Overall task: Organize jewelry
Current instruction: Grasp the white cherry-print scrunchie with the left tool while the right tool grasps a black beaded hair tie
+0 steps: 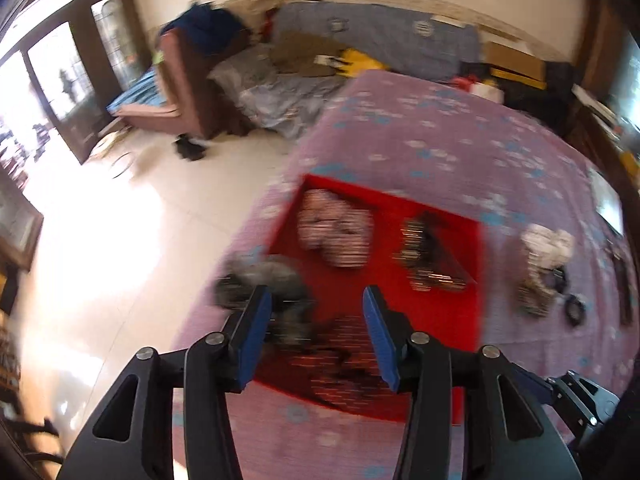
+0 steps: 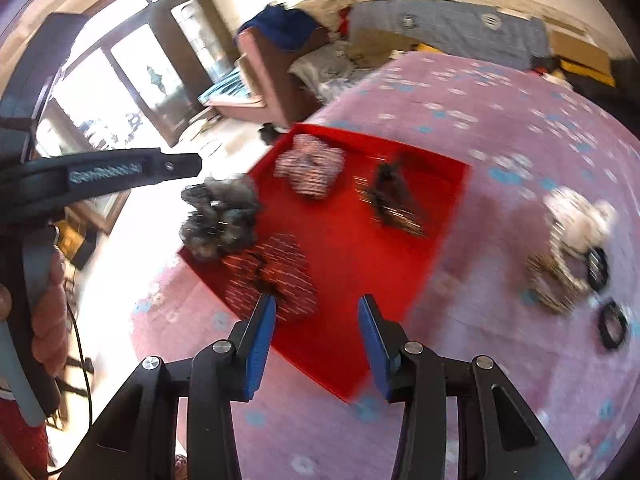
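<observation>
A red tray lies on a purple flowered cloth. In it are a pink striped scrunchie, a dark striped one, a black-and-gold piece and a grey scrunchie at its left edge. A white scrunchie, a beige one and black rings lie right of the tray. My left gripper is open above the tray's near left part. My right gripper is open above its near edge. Both views are motion-blurred.
The cloth covers a table whose left edge drops to a pale tiled floor. The left tool and a hand show at the right wrist view's left side. A sofa with clutter stands behind.
</observation>
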{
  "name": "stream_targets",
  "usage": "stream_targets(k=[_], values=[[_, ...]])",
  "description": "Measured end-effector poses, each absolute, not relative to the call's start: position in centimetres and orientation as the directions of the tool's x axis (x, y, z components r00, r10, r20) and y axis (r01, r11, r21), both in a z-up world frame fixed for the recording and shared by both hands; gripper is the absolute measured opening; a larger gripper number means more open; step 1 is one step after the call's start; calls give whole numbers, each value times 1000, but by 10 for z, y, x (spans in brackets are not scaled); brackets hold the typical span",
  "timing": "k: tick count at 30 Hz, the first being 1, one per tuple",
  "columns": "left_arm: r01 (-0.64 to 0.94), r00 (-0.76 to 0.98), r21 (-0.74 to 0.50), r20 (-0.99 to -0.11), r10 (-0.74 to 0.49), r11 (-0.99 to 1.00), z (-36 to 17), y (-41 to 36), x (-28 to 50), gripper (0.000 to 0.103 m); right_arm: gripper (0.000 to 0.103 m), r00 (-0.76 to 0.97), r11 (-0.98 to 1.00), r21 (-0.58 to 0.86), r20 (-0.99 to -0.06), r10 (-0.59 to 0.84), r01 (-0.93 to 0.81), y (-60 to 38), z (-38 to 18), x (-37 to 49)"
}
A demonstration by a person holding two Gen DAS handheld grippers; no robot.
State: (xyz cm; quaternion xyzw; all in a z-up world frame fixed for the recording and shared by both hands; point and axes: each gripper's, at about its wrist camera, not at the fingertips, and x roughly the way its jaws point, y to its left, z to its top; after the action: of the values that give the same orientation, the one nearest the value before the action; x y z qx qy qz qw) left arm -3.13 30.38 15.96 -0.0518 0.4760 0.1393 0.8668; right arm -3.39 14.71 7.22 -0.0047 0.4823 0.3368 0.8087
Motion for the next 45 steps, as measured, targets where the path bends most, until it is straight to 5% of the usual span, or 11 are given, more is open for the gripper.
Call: stream_targets(k=[15, 33, 36, 37, 40, 45], values=[[66, 475, -98, -872, -118, 993, 113, 124, 86, 48, 46, 454, 942, 312, -826, 334, -126, -78, 38, 23], [14, 368, -188, -912, -180, 982, 41, 84, 172, 48, 46, 437, 944, 266, -838, 327, -196, -90, 3, 71], [17, 362, -180, -916, -174, 984, 37, 79, 173, 48, 36, 451, 953, 218, -843, 292, -210, -85, 3, 70], [14, 359, -176, -918, -169, 984, 35, 77, 174, 47, 32, 458, 957, 194, -846, 273, -214, -82, 2, 69], [-1, 344, -187, -922, -175, 982, 34, 75, 175, 12, 13, 477, 967, 141, -849, 227, -210, -81, 1, 69], [23, 375, -190, -909, -184, 982, 52, 67, 165, 8, 5, 477, 970, 167, -847, 232, -176, -88, 4, 68]])
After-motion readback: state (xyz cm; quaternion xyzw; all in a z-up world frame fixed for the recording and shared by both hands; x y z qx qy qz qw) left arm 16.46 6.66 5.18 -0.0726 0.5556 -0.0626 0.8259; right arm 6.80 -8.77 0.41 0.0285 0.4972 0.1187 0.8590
